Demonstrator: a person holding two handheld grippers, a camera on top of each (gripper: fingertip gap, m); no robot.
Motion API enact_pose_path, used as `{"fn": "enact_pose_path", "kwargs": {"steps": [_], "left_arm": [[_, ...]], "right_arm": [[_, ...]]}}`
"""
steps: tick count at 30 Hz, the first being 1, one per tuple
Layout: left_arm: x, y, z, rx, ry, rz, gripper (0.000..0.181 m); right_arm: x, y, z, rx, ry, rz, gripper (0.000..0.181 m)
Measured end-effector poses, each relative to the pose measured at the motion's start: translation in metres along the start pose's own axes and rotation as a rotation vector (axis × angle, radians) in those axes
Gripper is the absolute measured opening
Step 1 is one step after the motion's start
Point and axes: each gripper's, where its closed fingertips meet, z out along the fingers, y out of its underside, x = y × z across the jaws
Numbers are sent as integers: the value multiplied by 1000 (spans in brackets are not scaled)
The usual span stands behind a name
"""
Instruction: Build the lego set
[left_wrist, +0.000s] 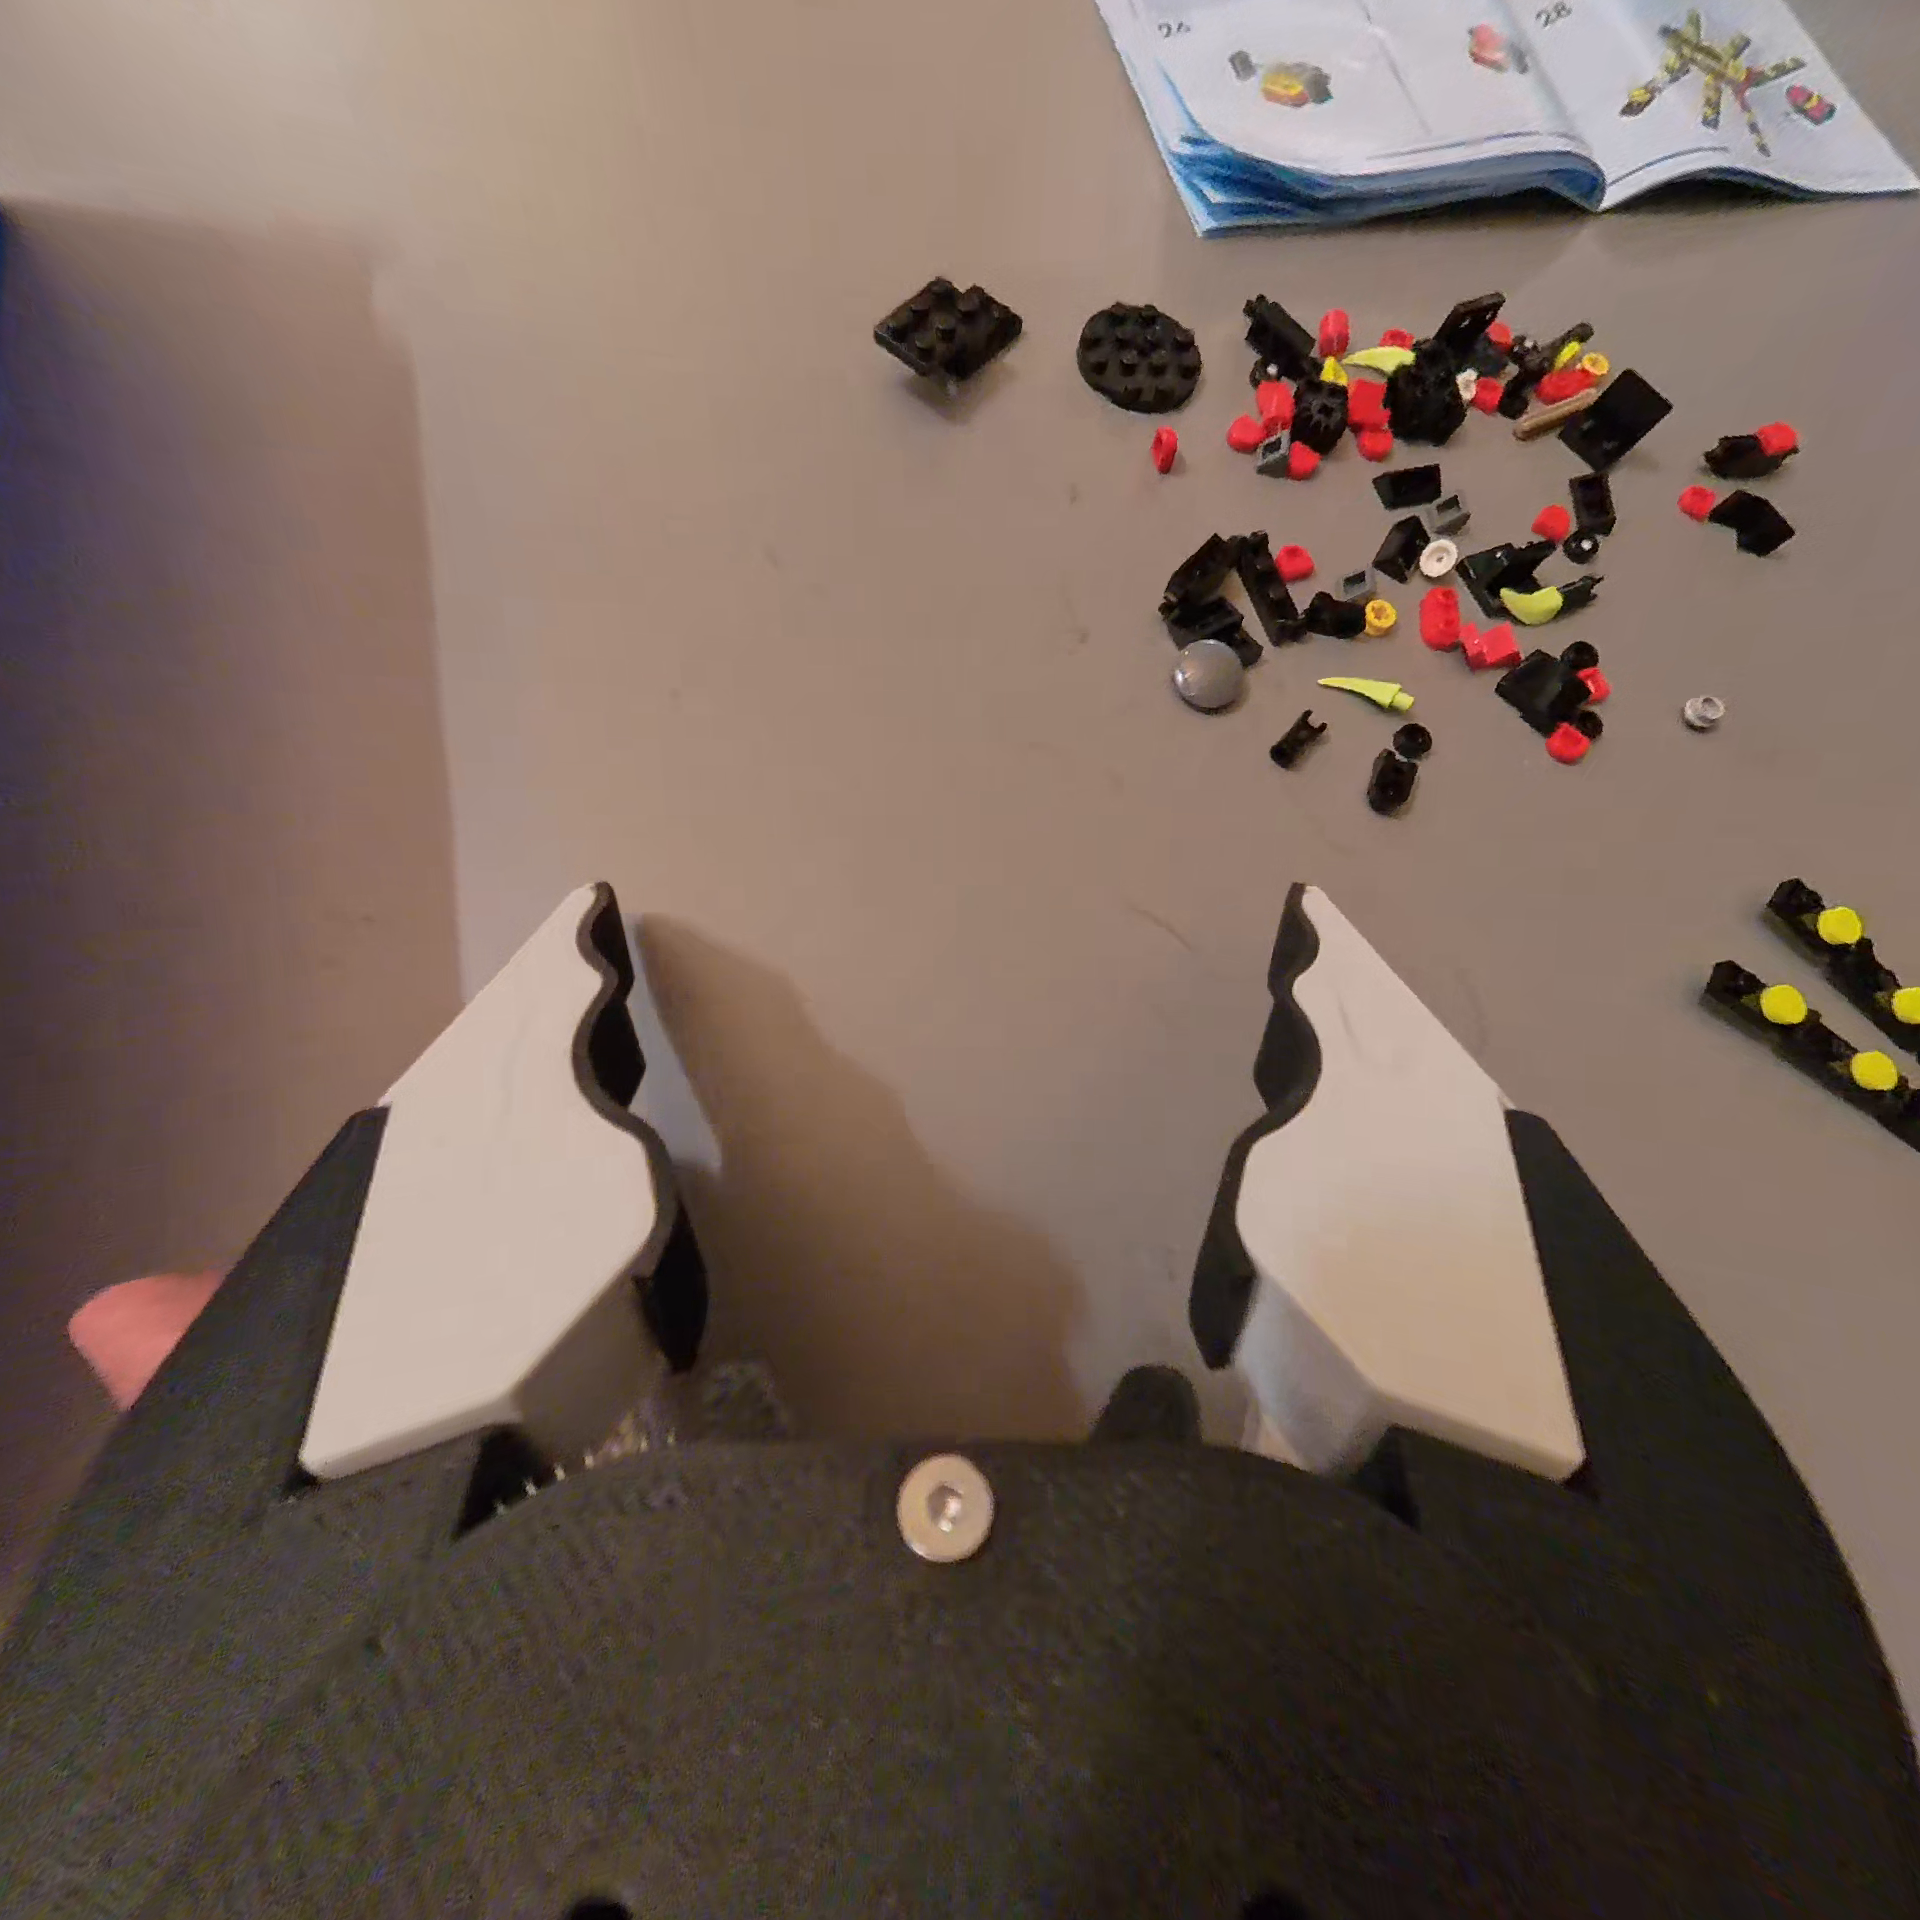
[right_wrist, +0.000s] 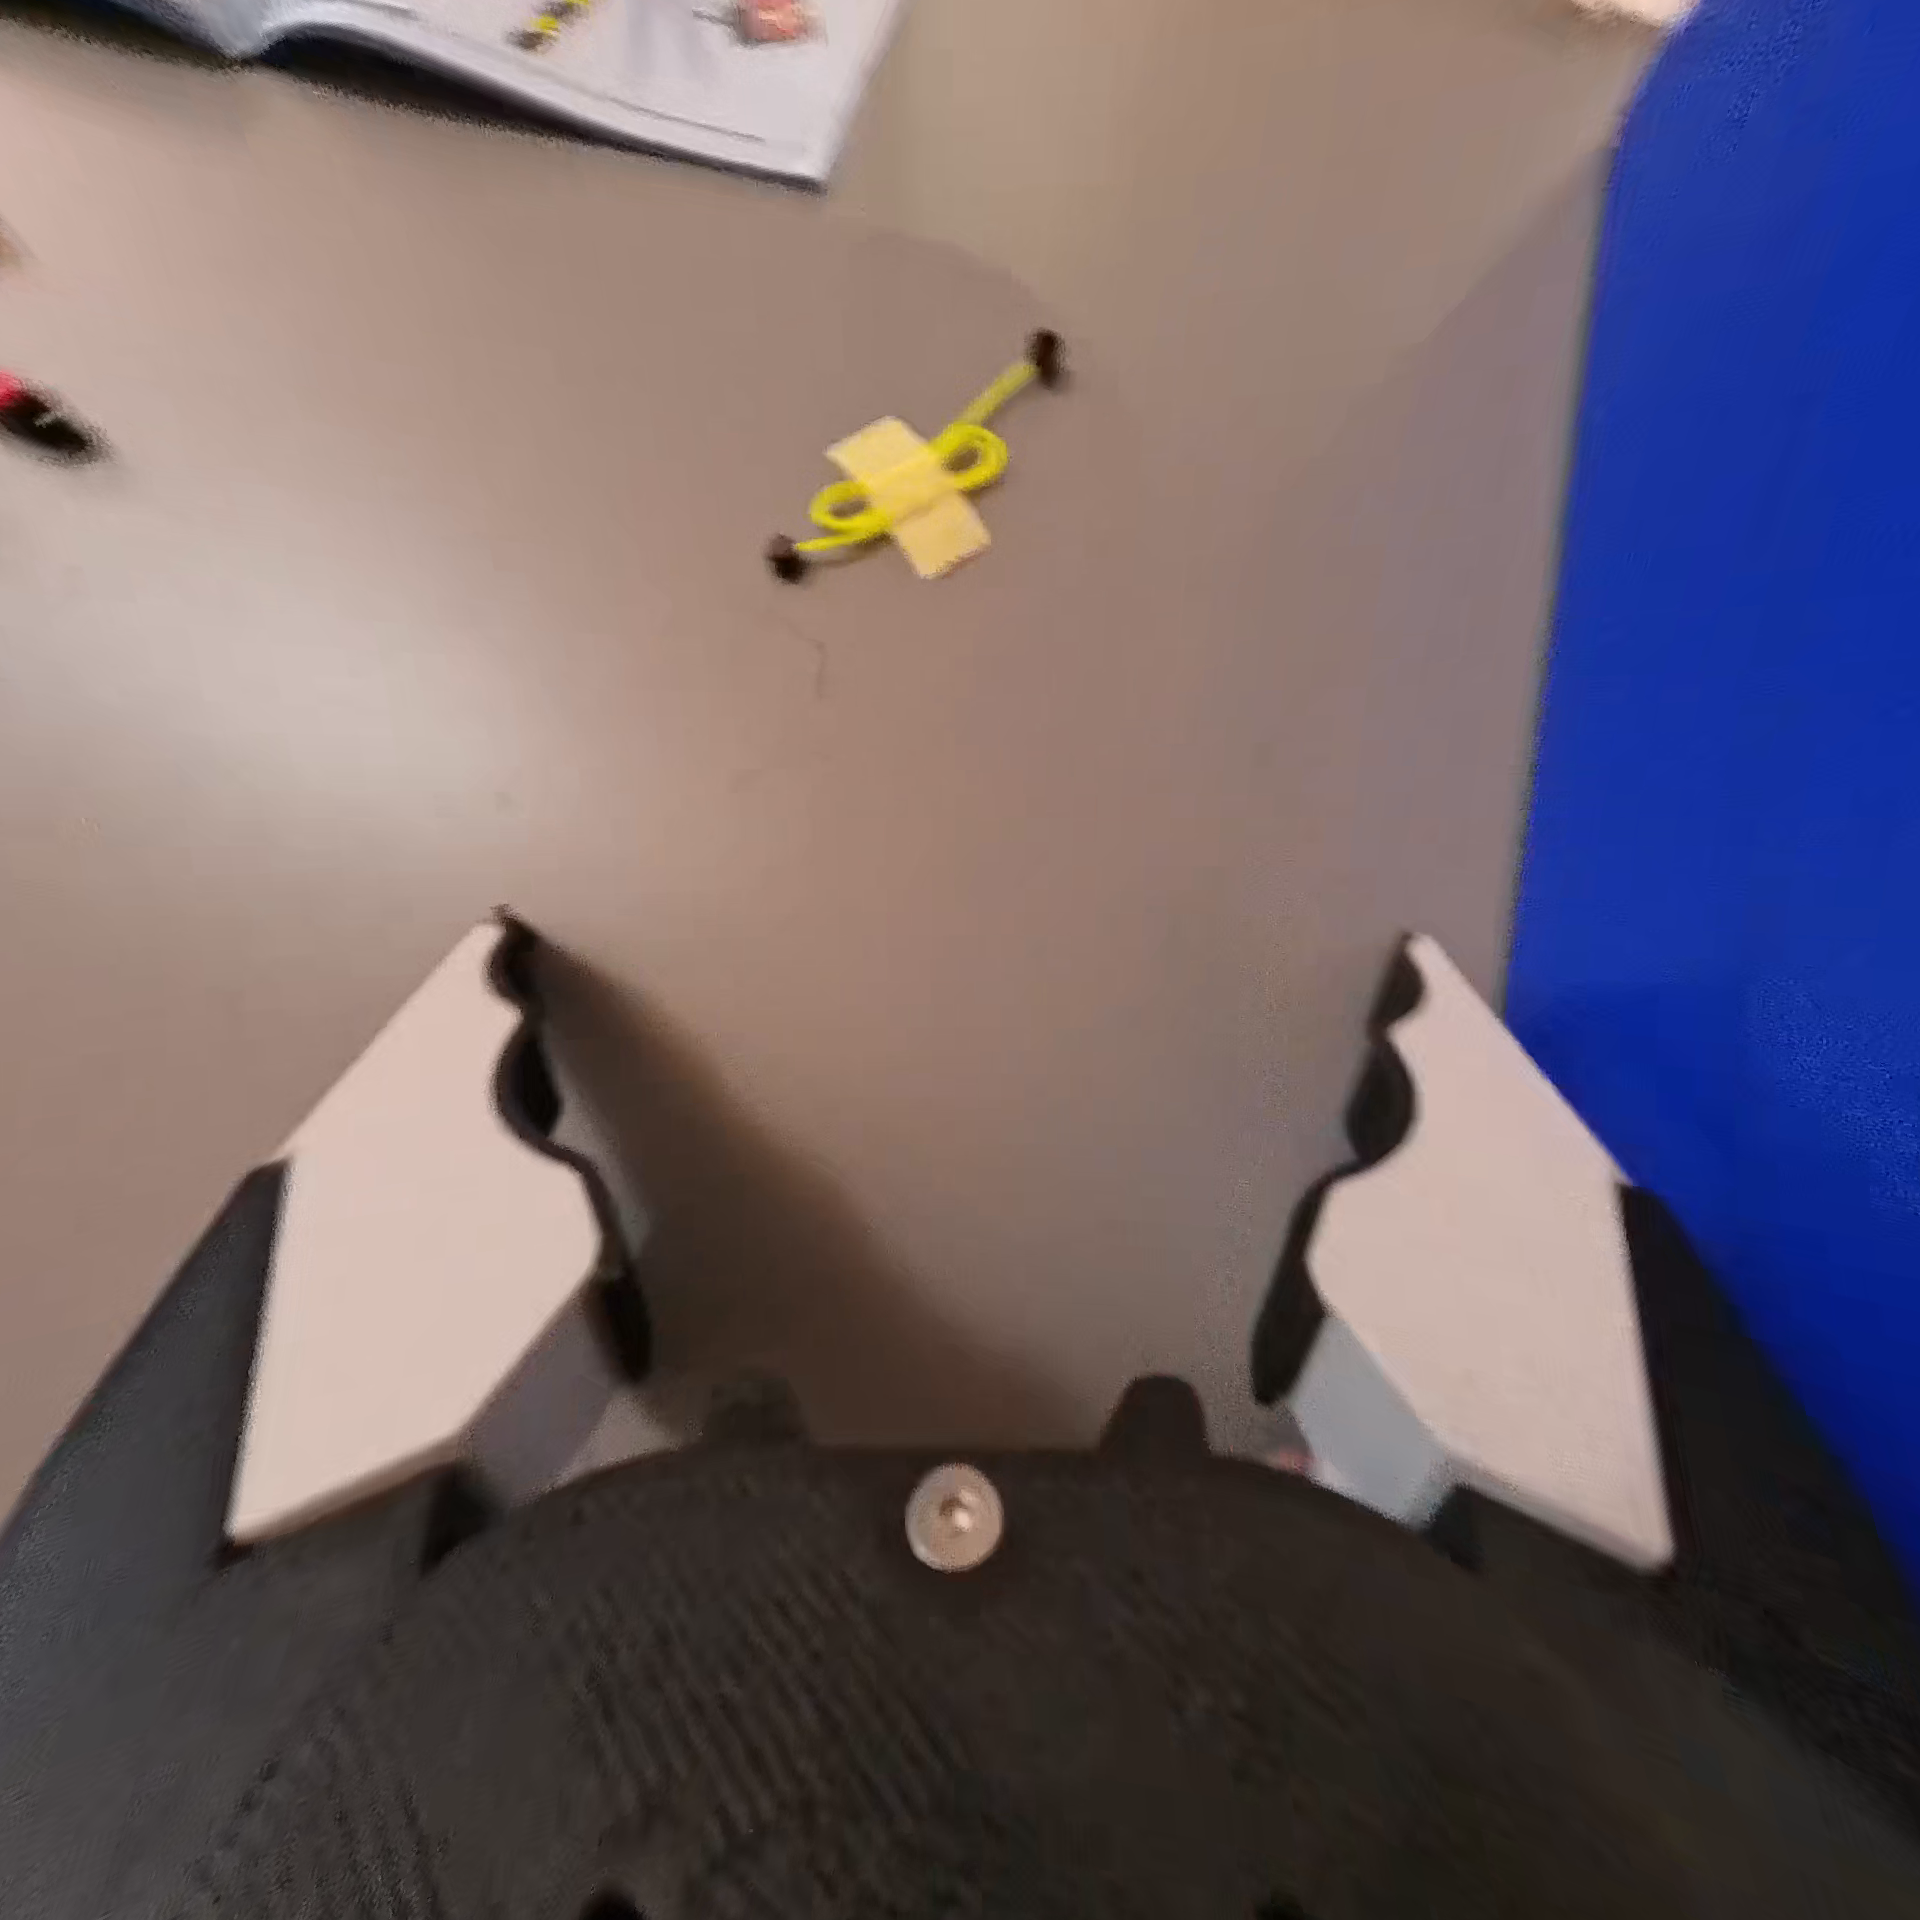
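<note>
This looks like an office or lab desk, though the blurred right wrist view shows little beyond it. A smooth grey-brown tabletop (left_wrist: 790, 582) carries an open pale-blue instruction booklet (left_wrist: 1496, 104), and a bright blue upright panel (right_wrist: 1756, 623), perhaps a desk divider, borders one side.

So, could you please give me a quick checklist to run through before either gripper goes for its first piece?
1. Left gripper open, nothing between its fingers: ok.
2. Right gripper open and empty: ok.
3. Loose piece pile in view, ahead to the right of the left gripper: ok.
4. Instruction booklet lying open on the table: ok.
5. Which page applies now: cannot tell.
6. Yellow string piece free of its tape: not ok, tape lies across it.
</note>
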Motion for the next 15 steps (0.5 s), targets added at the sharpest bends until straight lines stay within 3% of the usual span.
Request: {"fn": "enact_pose_path", "kwargs": {"steps": [7, 15], "left_arm": [[-5, 14, 7, -103, -91, 107, 122], [-10, 19, 2, -111, -176, 20, 133]], "right_arm": [[10, 5, -2, -16, 53, 58, 159], [10, 5, -2, -16, 53, 58, 159]]}}
